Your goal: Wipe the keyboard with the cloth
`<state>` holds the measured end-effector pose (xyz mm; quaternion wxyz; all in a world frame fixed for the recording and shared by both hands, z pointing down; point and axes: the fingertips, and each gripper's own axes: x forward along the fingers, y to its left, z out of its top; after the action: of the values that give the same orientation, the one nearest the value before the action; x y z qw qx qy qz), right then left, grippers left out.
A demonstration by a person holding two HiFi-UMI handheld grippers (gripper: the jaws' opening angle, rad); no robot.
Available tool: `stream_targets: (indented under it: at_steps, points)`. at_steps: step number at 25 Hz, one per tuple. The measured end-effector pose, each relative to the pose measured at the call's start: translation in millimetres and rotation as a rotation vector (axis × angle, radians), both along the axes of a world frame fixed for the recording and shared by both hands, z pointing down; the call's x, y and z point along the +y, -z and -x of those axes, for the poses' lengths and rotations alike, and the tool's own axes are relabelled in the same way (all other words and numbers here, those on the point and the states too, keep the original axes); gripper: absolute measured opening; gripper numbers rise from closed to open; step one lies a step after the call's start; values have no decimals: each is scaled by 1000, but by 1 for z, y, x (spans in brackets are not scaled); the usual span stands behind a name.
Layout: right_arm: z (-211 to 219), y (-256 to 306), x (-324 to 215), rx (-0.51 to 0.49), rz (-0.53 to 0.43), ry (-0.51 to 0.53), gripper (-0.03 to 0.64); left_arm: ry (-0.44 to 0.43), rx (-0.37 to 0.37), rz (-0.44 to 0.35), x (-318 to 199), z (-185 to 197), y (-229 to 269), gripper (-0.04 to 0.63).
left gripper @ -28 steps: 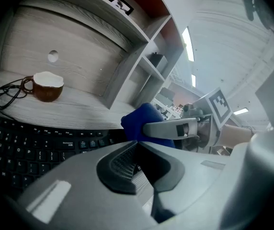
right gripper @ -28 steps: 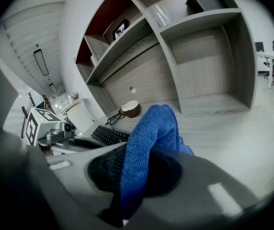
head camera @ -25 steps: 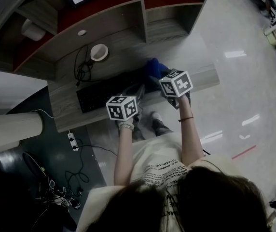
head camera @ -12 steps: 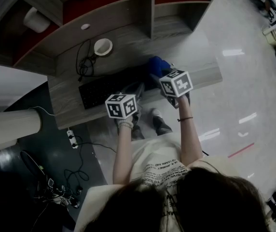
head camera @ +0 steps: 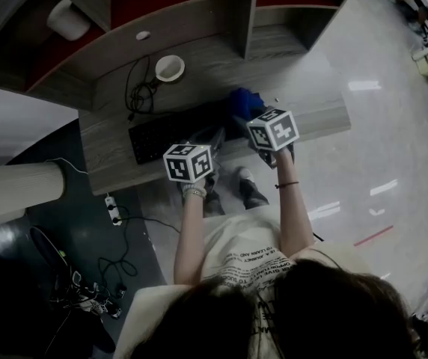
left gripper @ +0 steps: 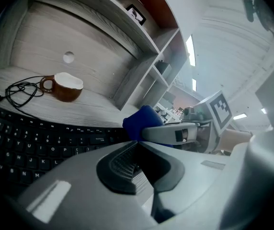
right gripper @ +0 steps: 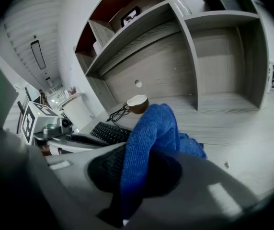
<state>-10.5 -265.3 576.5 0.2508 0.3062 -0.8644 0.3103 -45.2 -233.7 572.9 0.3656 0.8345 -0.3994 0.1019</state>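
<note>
At the left of the head view a loose black cable [head camera: 141,92] and a brown mug [head camera: 170,68] sit on the bench [head camera: 102,152], behind the black keyboard [head camera: 170,132], which lies along the bench's near edge in mid-frame.

The left tool [left gripper: 138,143] is just right of that, low over the keyboard's right half. Its own view shows the jaws closed together with nothing between them.

Right again, in the centre of the head view, is the blue cloth [right gripper: 158,123]. It is pinched in the right tool [right gripper: 144,152], whose jaws are closed on a bunched fold. The rest billows up and forward in front of the jaws, over the keyboard's right end. I cannot tell whether it touches the keys yet.

The cloth looks like a soft, light, fuzzy fabric, so it should sag and fold rather than hold a shape. A grip on a thick gathered fold, as now, seems right, provided enough loose fabric hangs below the jaws for cloth, not plastic, to meet the keys.

The keyboard looks light and flat and would probably slide under a sideways stroke. Its keys give under pressure, so light passes are advisable. The closed left tool could steady its frame at the near edge.
</note>
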Motion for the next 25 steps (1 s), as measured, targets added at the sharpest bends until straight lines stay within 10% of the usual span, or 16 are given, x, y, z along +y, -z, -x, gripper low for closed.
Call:
stream_targets:
  at_steps: [25]
  points:
    - [53,-2,16,2,9,39,60,61,-1,-6,17,55,3,3]
